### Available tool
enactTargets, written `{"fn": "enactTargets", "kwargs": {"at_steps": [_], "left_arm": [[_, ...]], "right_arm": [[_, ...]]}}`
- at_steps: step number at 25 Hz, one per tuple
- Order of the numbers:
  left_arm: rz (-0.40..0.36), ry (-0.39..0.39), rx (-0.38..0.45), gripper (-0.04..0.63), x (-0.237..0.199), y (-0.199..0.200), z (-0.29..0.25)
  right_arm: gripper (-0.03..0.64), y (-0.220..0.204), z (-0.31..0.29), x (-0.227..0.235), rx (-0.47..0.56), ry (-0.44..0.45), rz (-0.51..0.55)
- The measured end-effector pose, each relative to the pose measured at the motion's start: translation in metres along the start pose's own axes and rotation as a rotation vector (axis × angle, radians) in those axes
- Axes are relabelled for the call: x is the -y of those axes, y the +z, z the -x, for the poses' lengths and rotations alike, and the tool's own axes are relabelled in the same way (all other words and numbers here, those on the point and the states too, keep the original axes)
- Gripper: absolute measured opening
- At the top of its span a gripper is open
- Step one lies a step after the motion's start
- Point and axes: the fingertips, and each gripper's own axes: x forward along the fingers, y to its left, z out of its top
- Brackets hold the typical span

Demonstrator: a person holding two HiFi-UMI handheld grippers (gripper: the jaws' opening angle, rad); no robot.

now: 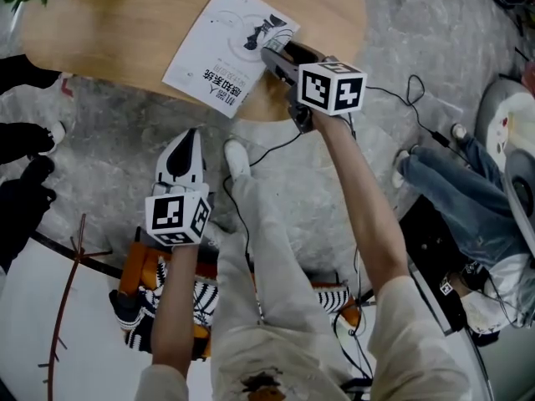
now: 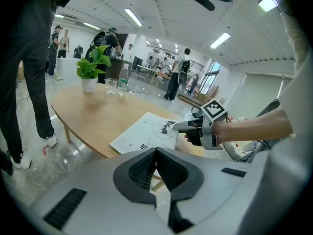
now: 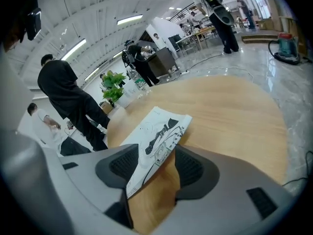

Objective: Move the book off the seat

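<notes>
The book (image 1: 226,48), a thin white paperback with black print, lies flat on the round wooden table (image 1: 109,32), its lower corner at the table's near edge. My right gripper (image 1: 272,57) is at the book's right side, its jaws open. In the right gripper view the book (image 3: 156,136) reaches between the pads, against the left one, with a gap at the right one. My left gripper (image 1: 191,134) hovers over the floor in front of the table, shut and empty. In the left gripper view its pads (image 2: 146,168) meet, with the book (image 2: 144,136) and the right gripper (image 2: 177,127) beyond.
A potted plant (image 2: 90,72), a glass and a bottle (image 2: 122,80) stand at the table's far end. A person in black (image 2: 29,82) stands left of the table. An orange seat (image 1: 142,274) is below me, and a seated person's legs (image 1: 451,190) are at the right. Cables cross the floor.
</notes>
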Motion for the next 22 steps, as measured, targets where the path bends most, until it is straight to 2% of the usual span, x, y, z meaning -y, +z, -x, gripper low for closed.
{"fn": "enactTargets", "kwargs": {"at_steps": [6, 16, 22], "left_arm": [[-0.012, 0.001, 0.003, 0.008, 0.004, 0.006, 0.005], [-0.052, -0.024, 0.004, 0.008, 0.022, 0.018, 0.013], [-0.070, -0.023, 0.012, 0.008, 0.027, 0.036, 0.037]], "right_arm": [[0.222, -0.013, 0.013, 0.000, -0.040, 0.000, 0.067], [0.222, -0.023, 0.028, -0.018, -0.032, 0.021, 0.046], [0.219, -0.024, 0.048, -0.042, -0.029, 0.044, 0.066]]}}
